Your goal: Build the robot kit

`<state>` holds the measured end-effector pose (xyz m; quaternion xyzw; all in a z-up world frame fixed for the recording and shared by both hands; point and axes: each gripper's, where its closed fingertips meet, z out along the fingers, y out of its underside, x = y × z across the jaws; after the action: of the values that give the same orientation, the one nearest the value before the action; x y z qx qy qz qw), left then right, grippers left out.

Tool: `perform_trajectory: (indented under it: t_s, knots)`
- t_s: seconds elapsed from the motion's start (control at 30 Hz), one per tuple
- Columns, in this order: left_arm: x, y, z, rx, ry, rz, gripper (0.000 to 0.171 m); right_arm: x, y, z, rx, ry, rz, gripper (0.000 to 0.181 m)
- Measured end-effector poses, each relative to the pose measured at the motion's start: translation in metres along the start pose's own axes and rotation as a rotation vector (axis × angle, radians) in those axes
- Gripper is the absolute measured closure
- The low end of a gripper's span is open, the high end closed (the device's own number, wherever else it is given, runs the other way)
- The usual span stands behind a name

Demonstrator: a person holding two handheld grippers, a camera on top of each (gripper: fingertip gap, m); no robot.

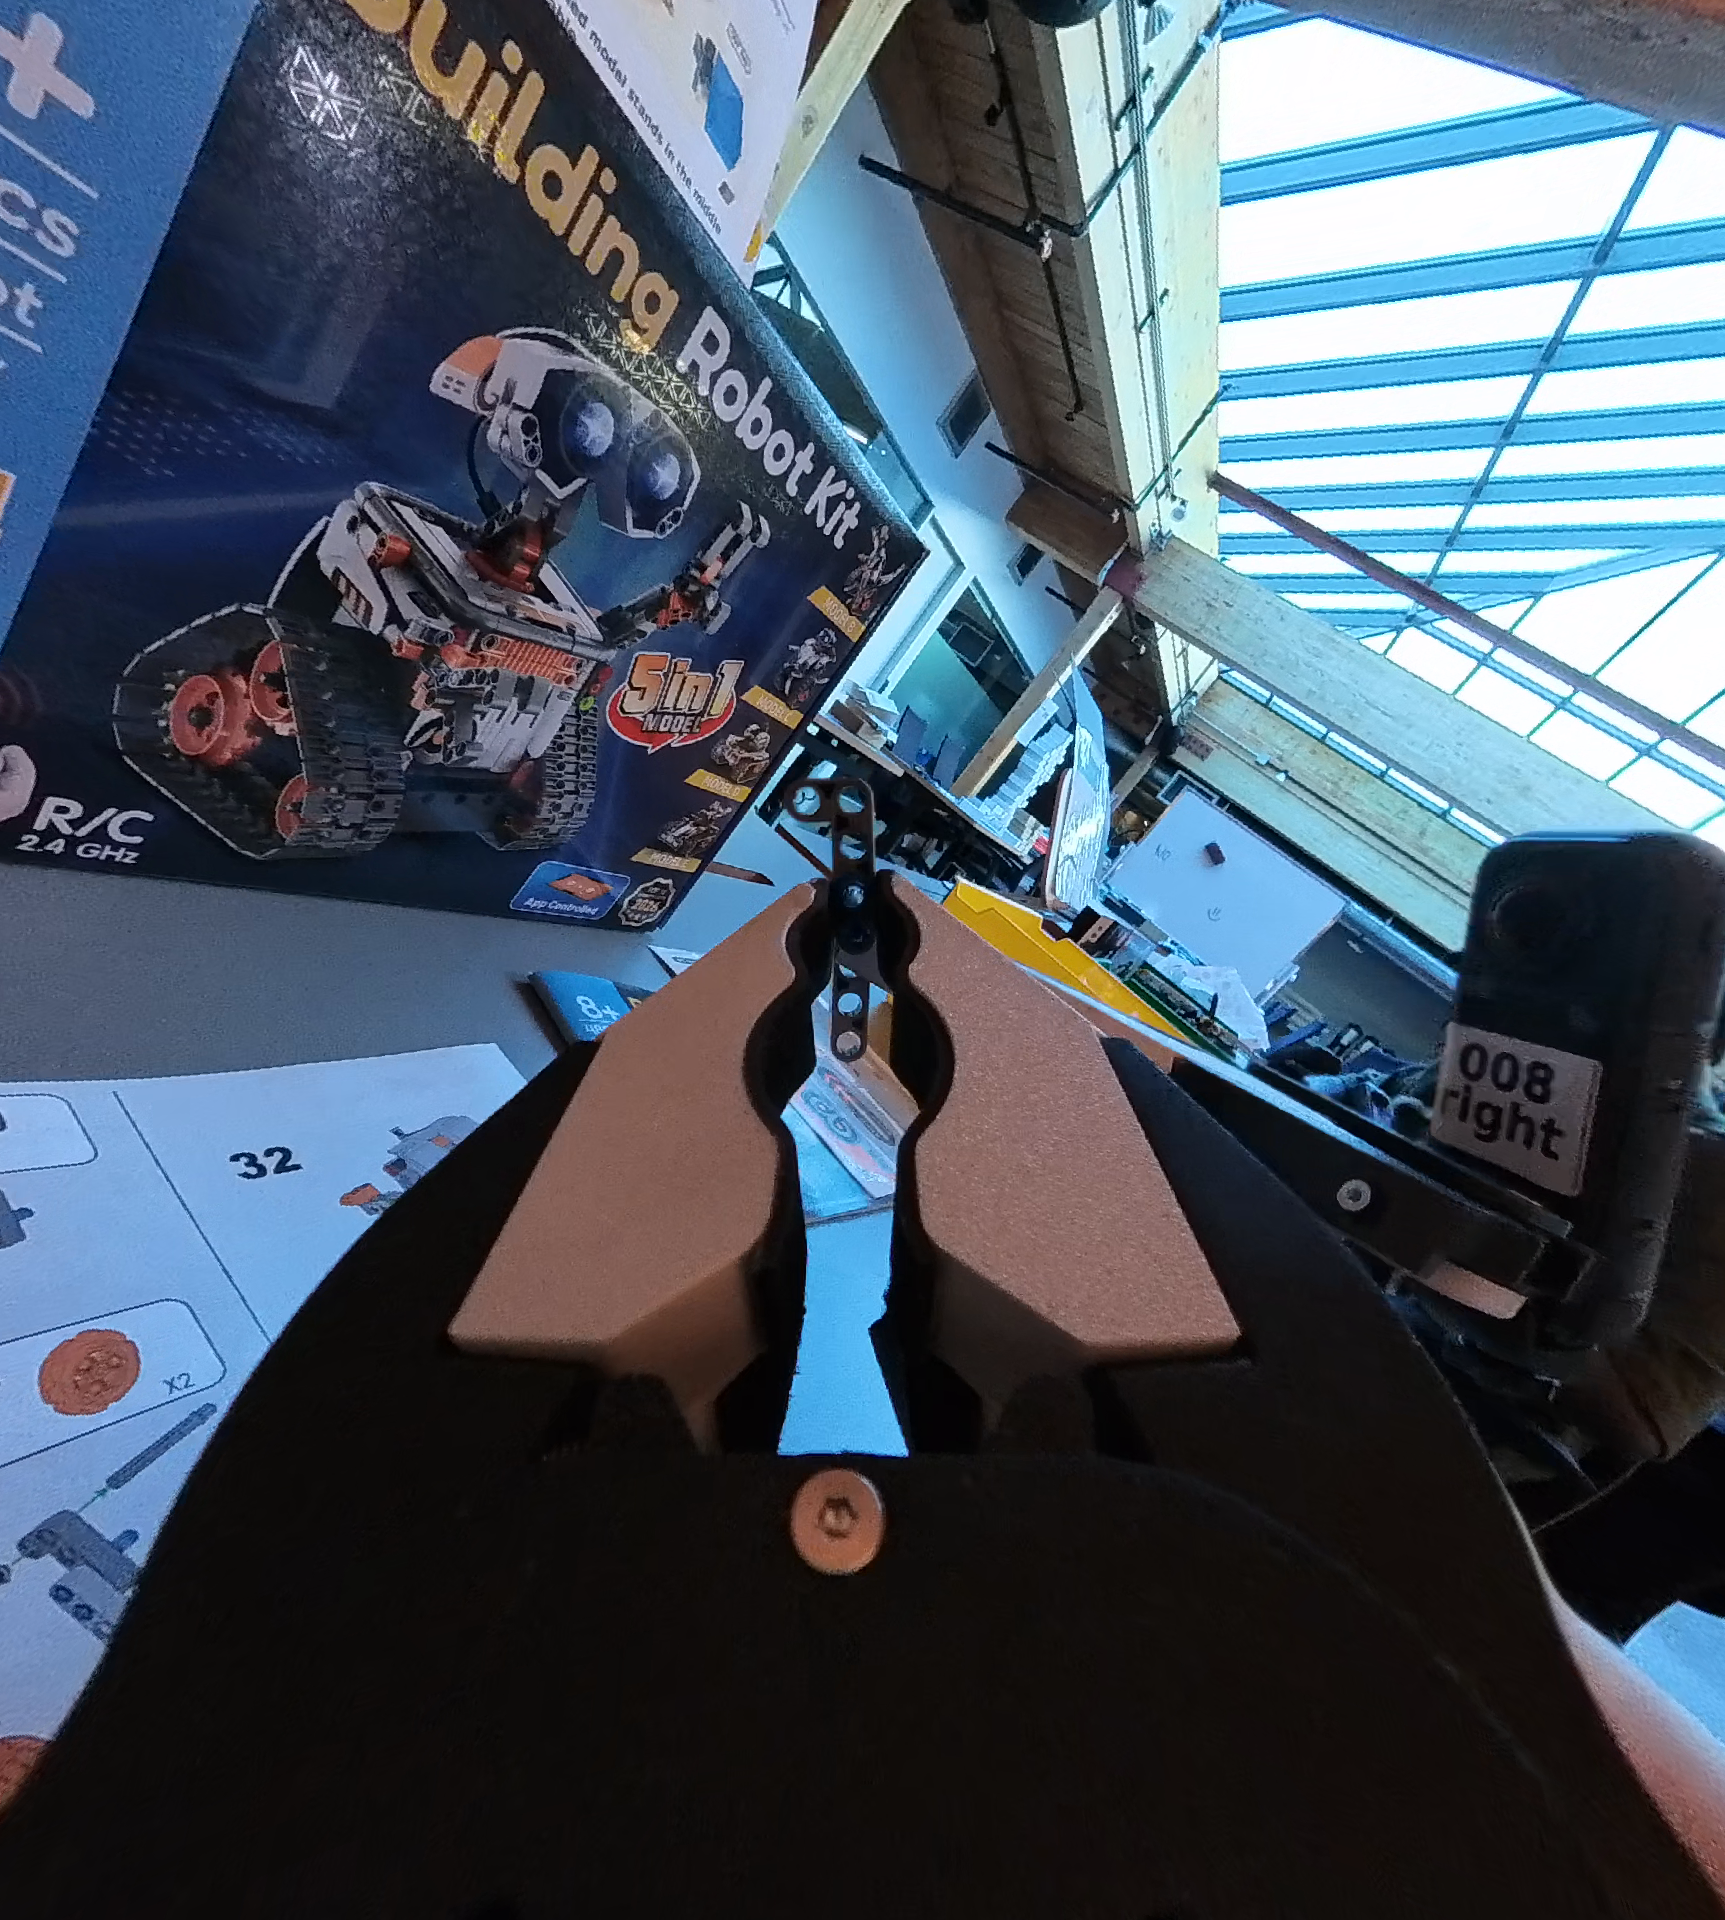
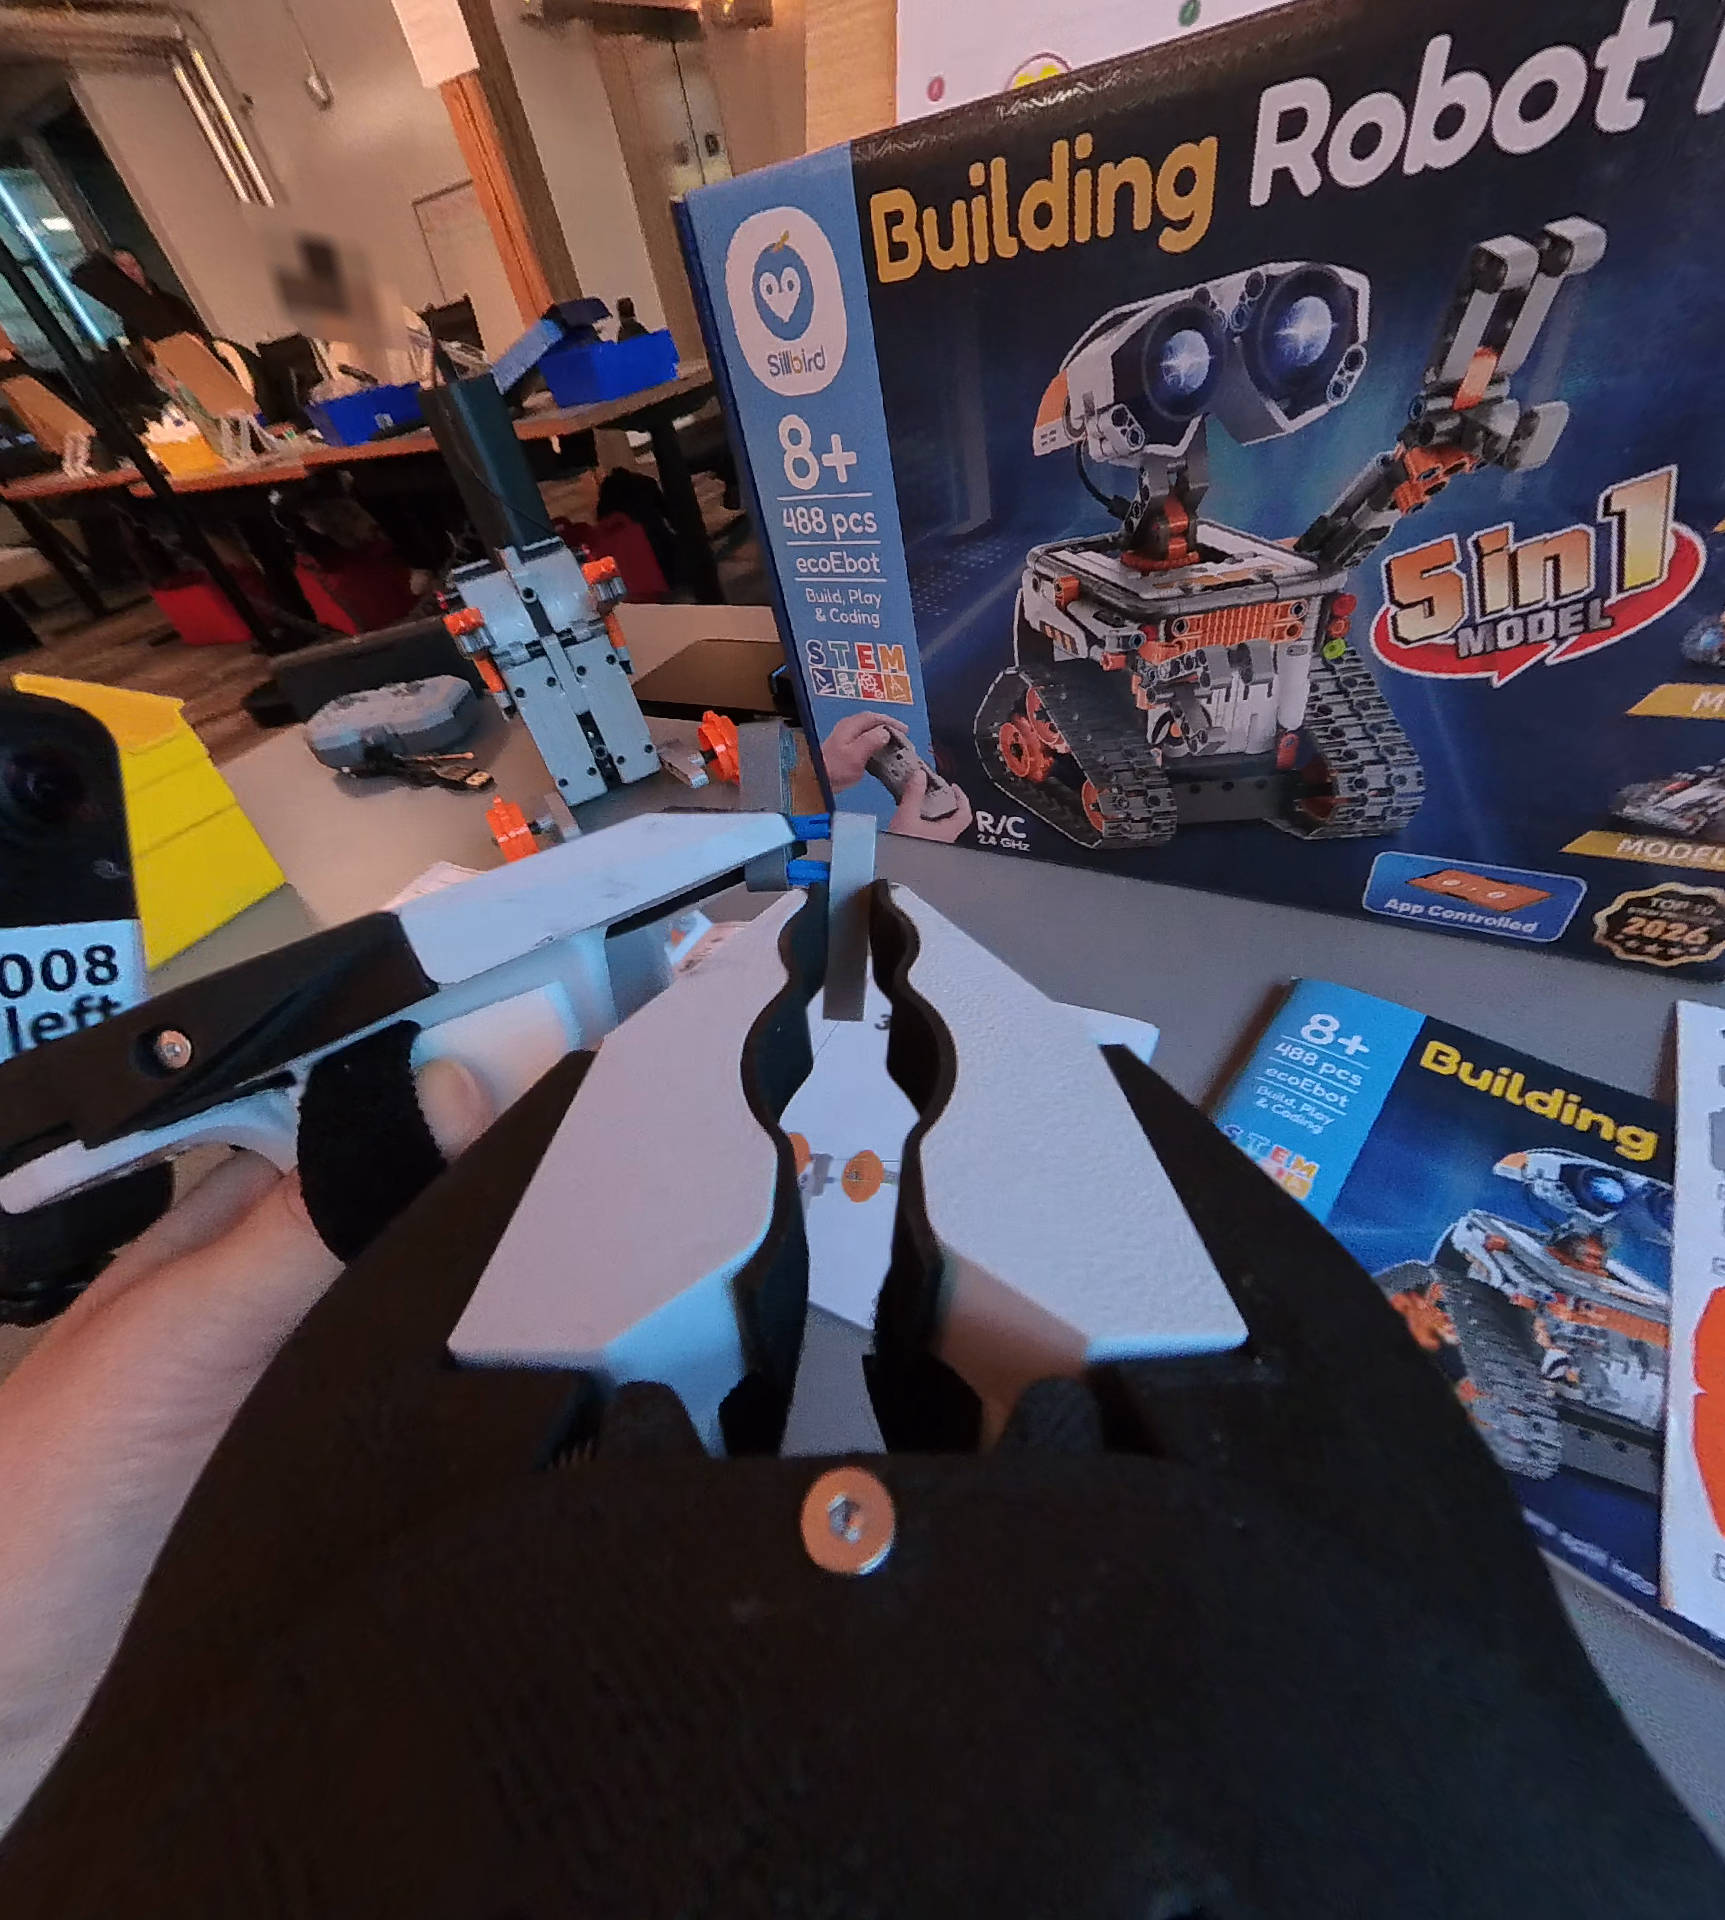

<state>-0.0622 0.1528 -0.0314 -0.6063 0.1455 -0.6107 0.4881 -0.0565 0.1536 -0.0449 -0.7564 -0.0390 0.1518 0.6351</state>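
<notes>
A grey tabletop [image 2: 1201,935] carries an upright toy box [image 2: 1305,499] far, booklet [image 2: 1460,1195] near right, half-built model [image 2: 557,665] far left.

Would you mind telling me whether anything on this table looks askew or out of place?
Nothing looks damaged or spilled. A partly built grey model stands on the table with loose orange parts around it. The left gripper pinches a thin black beam; the right gripper clamps a grey beam.
</notes>
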Motion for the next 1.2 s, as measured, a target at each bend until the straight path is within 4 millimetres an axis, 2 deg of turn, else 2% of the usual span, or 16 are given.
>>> perform_trajectory:
  t_s: [0.27,0.57,1.03,1.2]
  knots:
    - [-0.0028,0.0009,-0.0003,-0.006,-0.013,-0.008,0.167,0.0005,0.0028,0.0023,-0.008,-0.018,0.034,0.175]
    - [-0.002,0.0026,0.0007,-0.022,-0.021,0.023,0.167,0.0023,0.0022,0.001,-0.018,0.004,-0.032,0.175]
    - [-0.0002,0.001,0.0003,-0.01,-0.004,0.016,0.167,0.0009,0.0012,0.0012,-0.012,-0.022,0.009,0.175]
    - [-0.0026,0.0032,0.0003,-0.014,-0.014,0.006,0.167,0.0024,0.0036,0.0019,-0.026,0.004,-0.038,0.175]
